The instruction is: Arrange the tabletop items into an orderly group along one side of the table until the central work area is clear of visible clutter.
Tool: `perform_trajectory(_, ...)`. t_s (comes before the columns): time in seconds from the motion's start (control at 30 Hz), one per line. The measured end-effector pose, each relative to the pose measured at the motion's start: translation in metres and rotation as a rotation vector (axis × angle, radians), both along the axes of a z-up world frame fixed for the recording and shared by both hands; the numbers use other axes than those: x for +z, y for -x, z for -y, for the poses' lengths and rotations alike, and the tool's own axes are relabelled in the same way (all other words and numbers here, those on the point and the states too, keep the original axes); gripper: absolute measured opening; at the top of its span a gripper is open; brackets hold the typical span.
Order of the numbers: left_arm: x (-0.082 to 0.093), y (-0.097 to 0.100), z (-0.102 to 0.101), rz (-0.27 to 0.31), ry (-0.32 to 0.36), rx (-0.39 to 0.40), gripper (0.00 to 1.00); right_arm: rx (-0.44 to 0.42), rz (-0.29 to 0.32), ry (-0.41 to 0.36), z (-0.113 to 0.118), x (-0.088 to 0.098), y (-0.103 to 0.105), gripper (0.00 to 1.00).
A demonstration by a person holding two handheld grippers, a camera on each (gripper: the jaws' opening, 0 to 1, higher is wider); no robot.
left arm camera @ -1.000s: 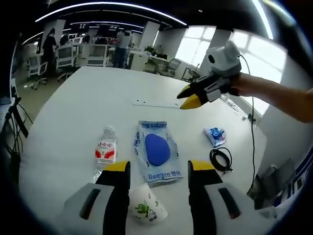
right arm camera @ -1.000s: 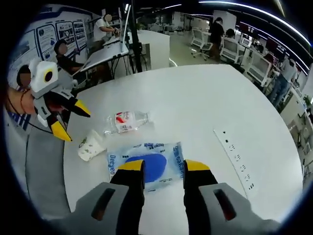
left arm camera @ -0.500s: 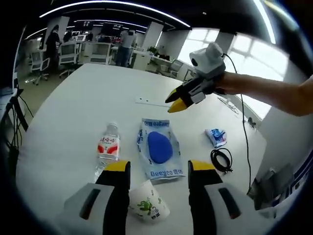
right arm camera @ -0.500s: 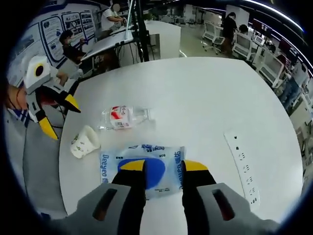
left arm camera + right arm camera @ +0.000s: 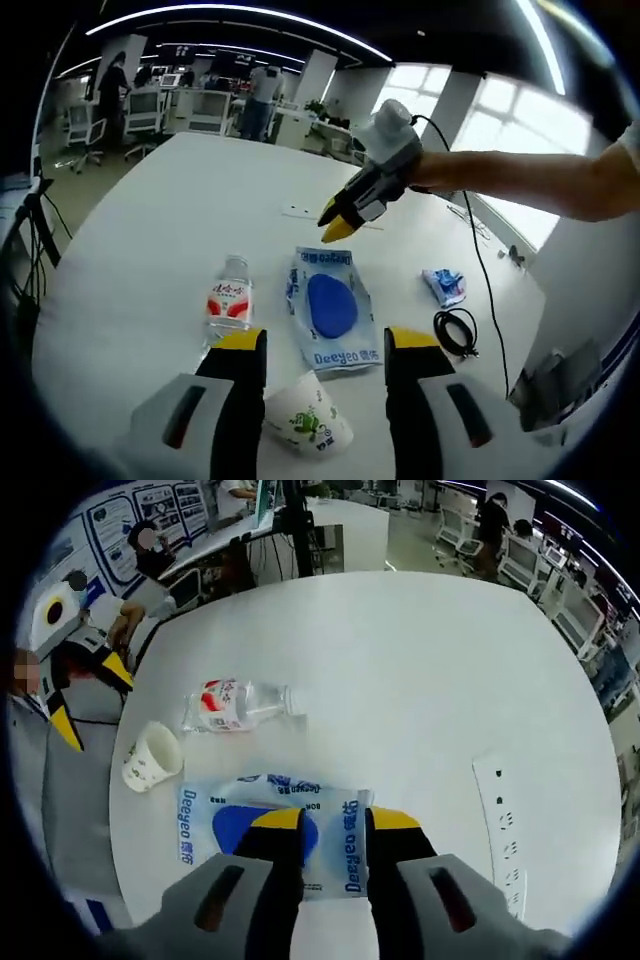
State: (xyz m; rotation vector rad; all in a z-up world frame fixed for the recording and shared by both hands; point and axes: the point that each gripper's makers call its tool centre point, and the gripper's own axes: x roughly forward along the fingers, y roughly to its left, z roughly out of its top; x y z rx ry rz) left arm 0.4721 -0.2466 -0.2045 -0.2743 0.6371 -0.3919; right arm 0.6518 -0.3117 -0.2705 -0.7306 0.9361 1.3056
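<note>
Hovering with jaws parted over the far end of the blue packet (image 5: 331,306) mid-table, the right gripper (image 5: 334,820) risks pinching only slippery film, while the left gripper (image 5: 325,343) waits parted above the tipped paper cup (image 5: 307,417) near the table's edge.

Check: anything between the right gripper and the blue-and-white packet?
Nothing visible. The right gripper is right over the packet's near edge with nothing in between. The water bottle and paper cup lie off to the side, clear of its line.

Bright daylight enters from windows (image 5: 520,130); ceiling strip lights (image 5: 230,15) glare; white counter (image 5: 420,670) shines, edges bend strongly.
</note>
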Motion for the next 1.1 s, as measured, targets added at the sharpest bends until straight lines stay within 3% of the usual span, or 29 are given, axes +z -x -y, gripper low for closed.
perform_trajectory(0.6,-0.003,0.000,-0.007,0.017,-0.001,0.016,0.47,0.054,-0.055,0.122,-0.002,-0.042,-0.018,0.16)
perform_trajectory(1.1,-0.007,-0.001,-0.011,0.026,0.000,0.028,0.46,0.059,-0.112,0.169,-0.002,-0.059,-0.019,0.15)
